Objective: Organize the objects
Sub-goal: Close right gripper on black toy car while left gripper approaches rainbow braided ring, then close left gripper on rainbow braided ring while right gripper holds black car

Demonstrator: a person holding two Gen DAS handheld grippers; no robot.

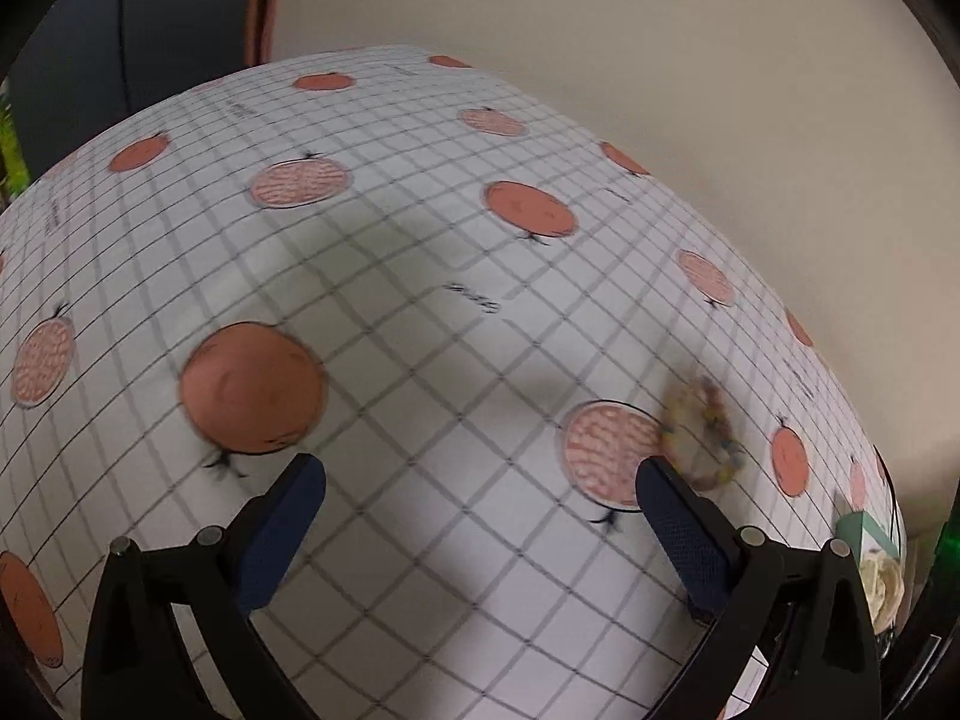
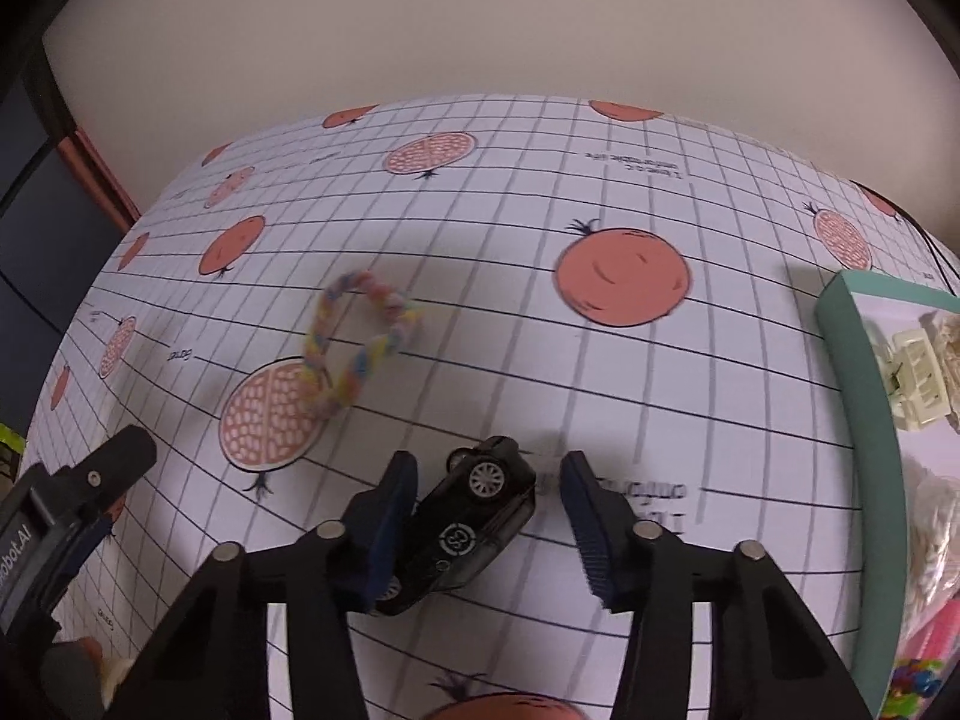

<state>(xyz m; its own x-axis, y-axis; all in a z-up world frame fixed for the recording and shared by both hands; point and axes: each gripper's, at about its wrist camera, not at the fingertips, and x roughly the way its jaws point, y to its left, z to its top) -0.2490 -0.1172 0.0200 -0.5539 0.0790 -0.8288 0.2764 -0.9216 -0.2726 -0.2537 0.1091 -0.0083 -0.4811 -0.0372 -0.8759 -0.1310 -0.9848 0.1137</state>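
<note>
A black toy car (image 2: 462,534) with a number roundel lies tipped on its side on the tablecloth. It sits between the fingers of my right gripper (image 2: 489,471), which is open. The car leans on the left finger and stands clear of the right one. A pastel braided loop (image 2: 360,342) lies further out to the left, partly over a printed pomegranate. In the left wrist view the same loop (image 1: 702,432) is blurred, just beyond the right fingertip. My left gripper (image 1: 480,483) is open and holds nothing.
A white checked tablecloth (image 2: 600,396) with orange fruit prints covers the table. A teal box (image 2: 852,360) at the right edge holds a cream hair claw (image 2: 912,384) and other small items. The left gripper's black housing (image 2: 66,498) shows at lower left. A beige wall lies behind.
</note>
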